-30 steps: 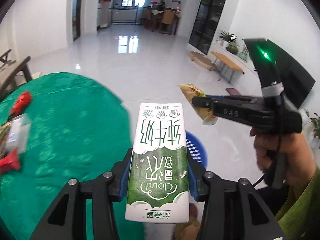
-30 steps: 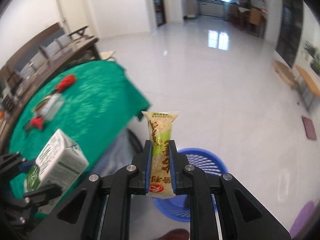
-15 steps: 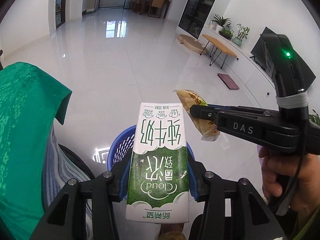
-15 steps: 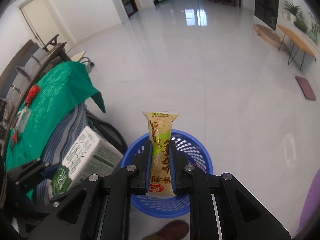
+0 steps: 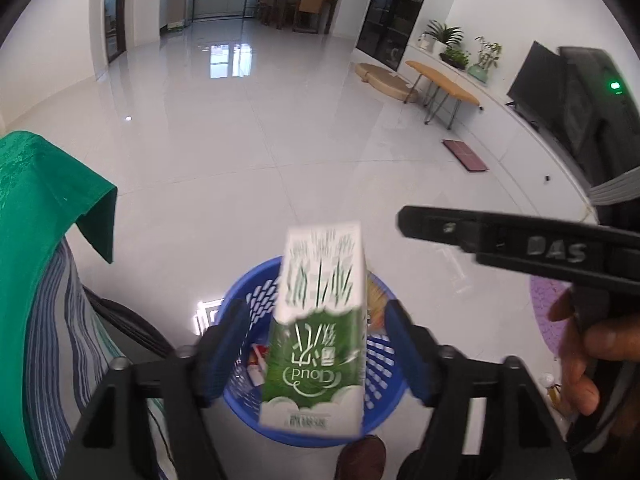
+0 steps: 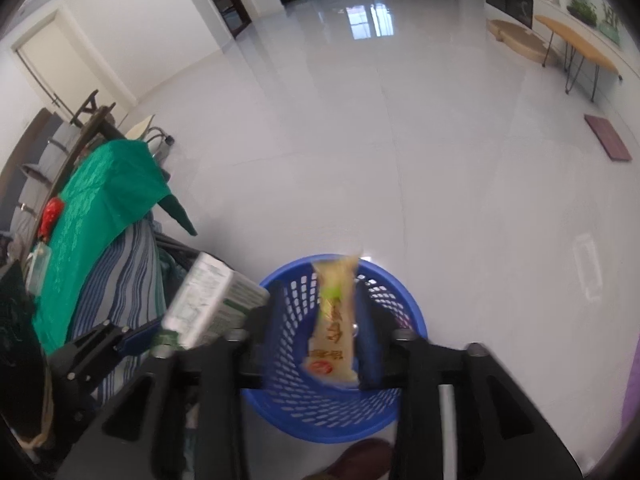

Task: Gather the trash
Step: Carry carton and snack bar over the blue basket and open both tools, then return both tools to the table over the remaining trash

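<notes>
one milk carton, one snack packet, one blue basket, two opening grippers

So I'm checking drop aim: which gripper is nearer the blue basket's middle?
Right. The right gripper hangs over the blue basket centre; the left gripper sits off its rim, towards the table.
</notes>
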The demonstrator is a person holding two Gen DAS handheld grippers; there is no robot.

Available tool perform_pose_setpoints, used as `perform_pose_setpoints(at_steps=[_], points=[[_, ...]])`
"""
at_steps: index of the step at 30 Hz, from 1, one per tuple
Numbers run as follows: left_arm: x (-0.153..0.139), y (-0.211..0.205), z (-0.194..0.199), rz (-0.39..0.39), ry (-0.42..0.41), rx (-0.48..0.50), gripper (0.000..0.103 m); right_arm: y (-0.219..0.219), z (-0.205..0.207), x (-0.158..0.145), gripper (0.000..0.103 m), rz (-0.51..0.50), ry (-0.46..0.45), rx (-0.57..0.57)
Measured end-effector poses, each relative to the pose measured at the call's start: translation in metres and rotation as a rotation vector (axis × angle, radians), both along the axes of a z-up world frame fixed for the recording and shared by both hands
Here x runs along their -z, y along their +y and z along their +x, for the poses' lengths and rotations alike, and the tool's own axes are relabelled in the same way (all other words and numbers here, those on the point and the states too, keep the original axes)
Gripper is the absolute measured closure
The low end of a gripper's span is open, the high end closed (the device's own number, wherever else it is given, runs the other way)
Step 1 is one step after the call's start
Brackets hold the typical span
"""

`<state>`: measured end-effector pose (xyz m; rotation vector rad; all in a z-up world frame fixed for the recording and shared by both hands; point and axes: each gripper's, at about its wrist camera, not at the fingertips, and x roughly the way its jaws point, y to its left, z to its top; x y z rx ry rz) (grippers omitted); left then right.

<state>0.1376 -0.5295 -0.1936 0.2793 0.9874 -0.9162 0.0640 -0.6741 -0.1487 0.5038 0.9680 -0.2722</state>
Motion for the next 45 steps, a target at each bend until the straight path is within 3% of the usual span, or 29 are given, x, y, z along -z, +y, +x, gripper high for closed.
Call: perform_pose_setpoints(at_steps=[3,7,8,14,20,25,28,32,38,45], points=[[-0.005,0.004,0.004,-0.004,0.002,-0.018,0.029,-0.006,-0.005,-0.009,0.036,-0.022,-0.021,0.043],[-0.039,0.027,-0.001,-0.079,-0.012,-0.047,0.029,-0.009,-0.012,-0.03,0.007,-0.102,-0.059,0.104],[-0.05,0.034,-0.003,-0.096,-0.02,-0.051,0.029,-0.007,-0.013,-0.037,0.004,-0.141,-0.069,0.118],[-0.094,0.11,-0.019,-0.136,-0.085,-0.09,0.028,0.023,-0.005,-0.066,0.004,-0.275,-0.116,0.091],[-0.094,0.206,-0.021,-0.004,-0.2,-0.232,0.028,0.089,0.011,-0.093,0.003,-0.354,-0.202,-0.036],[-0.1,0.282,-0.015,0.067,-0.258,-0.38,0.028,0.181,0.028,-0.108,0.002,-0.333,-0.305,-0.23],[-0.106,0.316,-0.012,0.072,-0.271,-0.456,0.028,0.241,0.036,-0.106,0.002,-0.319,-0.345,-0.353],[-0.111,0.355,-0.007,0.069,-0.297,-0.544,0.028,0.305,0.042,-0.087,0.002,-0.371,-0.329,-0.496],[-0.103,0.392,0.004,0.058,-0.278,-0.621,0.028,0.346,0.054,-0.06,0.002,-0.336,-0.277,-0.545],[-0.095,0.414,0.012,0.071,-0.268,-0.663,0.028,0.375,0.057,-0.056,0.002,-0.376,-0.257,-0.596]])
